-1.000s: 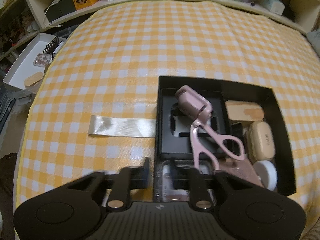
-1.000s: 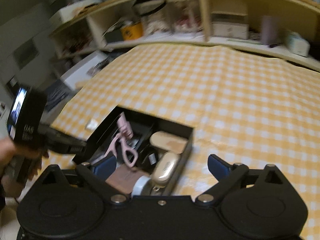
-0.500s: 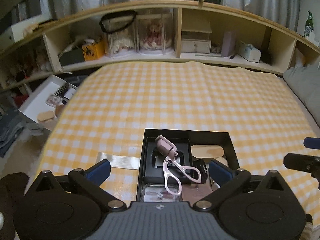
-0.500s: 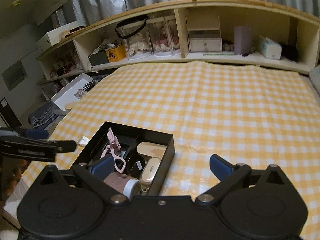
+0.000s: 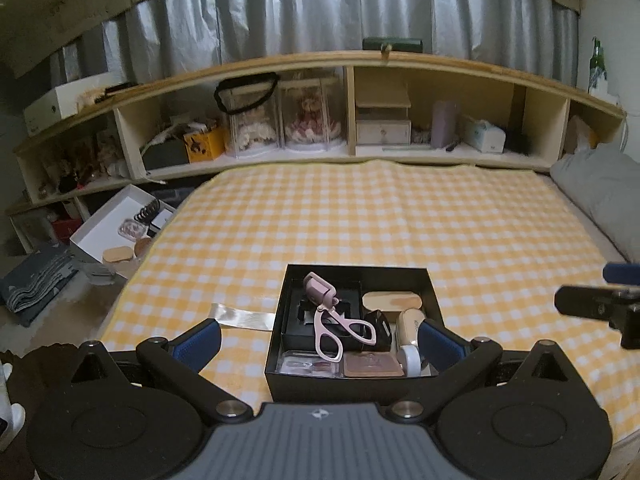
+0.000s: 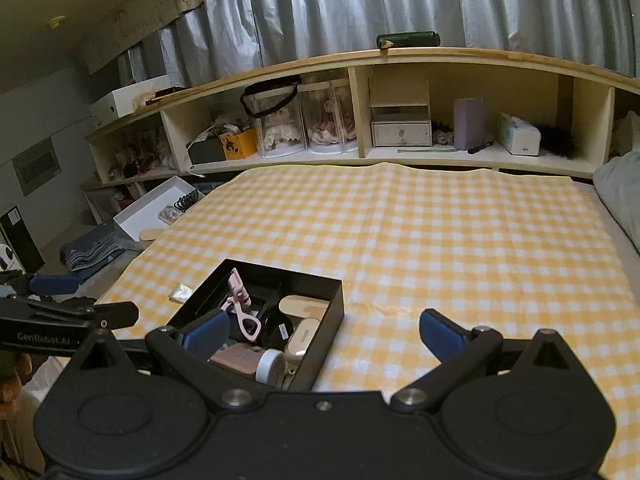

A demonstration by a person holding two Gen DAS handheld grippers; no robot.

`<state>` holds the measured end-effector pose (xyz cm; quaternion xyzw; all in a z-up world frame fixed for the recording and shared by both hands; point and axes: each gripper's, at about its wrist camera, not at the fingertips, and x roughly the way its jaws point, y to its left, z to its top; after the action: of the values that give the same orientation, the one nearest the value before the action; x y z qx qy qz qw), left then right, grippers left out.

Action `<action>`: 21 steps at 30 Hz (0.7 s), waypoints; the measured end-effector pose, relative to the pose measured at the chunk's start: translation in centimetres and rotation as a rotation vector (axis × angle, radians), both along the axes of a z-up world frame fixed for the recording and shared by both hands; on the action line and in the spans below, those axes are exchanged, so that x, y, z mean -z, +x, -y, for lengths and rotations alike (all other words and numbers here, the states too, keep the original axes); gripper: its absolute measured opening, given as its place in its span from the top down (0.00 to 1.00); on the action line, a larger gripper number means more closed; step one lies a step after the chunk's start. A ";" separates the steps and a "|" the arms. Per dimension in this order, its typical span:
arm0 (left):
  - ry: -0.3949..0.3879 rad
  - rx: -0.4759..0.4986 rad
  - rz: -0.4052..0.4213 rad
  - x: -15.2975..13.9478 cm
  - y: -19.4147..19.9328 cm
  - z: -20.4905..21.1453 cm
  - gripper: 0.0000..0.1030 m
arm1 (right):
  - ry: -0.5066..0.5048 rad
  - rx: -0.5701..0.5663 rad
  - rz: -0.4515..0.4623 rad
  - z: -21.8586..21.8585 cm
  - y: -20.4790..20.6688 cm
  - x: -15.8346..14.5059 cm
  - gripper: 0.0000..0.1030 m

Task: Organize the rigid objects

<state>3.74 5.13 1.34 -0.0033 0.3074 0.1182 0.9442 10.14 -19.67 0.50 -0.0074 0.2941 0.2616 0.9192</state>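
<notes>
Left wrist view: the left gripper [image 5: 318,340] hangs above the near edge of the black box [image 5: 434,304], jaws wide apart with nothing between them. The box sits on the checked cloth [image 5: 360,216], and a pink curler [image 5: 334,320] rests slanted on a black insert [image 5: 296,328] inside it. Beside it lie a tan oval case [image 5: 391,302], a cream case [image 5: 406,326], a white jar [image 5: 410,360] and a brown pad [image 5: 372,364]. A shiny strip [image 5: 242,316] lies on the cloth just left of the box. The sorting looks nearly done; I judge the strip the only loose piece, best pinched flat at 1 end since it is thin and slick.

Right wrist view: the right gripper [image 6: 324,330] also stands wide apart and empty, with 1 blue pad over the box [image 6: 334,300] and the other over bare cloth. The curler [image 6: 240,306] is hard, looped plastic; the jar [image 6: 268,364] is round and smooth.
</notes>
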 end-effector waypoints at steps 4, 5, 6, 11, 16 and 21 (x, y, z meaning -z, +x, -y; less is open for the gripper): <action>0.000 -0.012 0.033 -0.1 -1.4 0.2 0.00 | -0.012 0.011 0.006 0.4 -1.6 0.4 0.00; 0.006 -0.016 0.041 -0.1 -1.8 0.3 0.00 | -0.017 0.018 0.008 0.5 -1.9 0.5 0.00; 0.013 -0.019 0.047 -0.1 -2.1 0.4 0.00 | -0.021 0.025 0.011 0.6 -2.2 0.7 0.00; 0.038 -0.016 0.067 0.1 -3.4 1.2 0.00 | -0.014 0.064 0.032 1.3 -3.3 1.0 0.00; 0.033 -0.003 0.088 0.2 -4.5 1.7 0.00 | 0.002 0.078 0.048 1.6 -3.6 1.0 0.00; 0.036 -0.012 0.097 0.3 -4.7 1.8 0.00 | -0.002 0.064 0.053 1.3 -3.9 1.3 0.00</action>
<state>-0.91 3.35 1.04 0.0060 0.2592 0.1287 0.9572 6.25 -20.99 -0.76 -0.0062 0.2699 0.2317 0.9346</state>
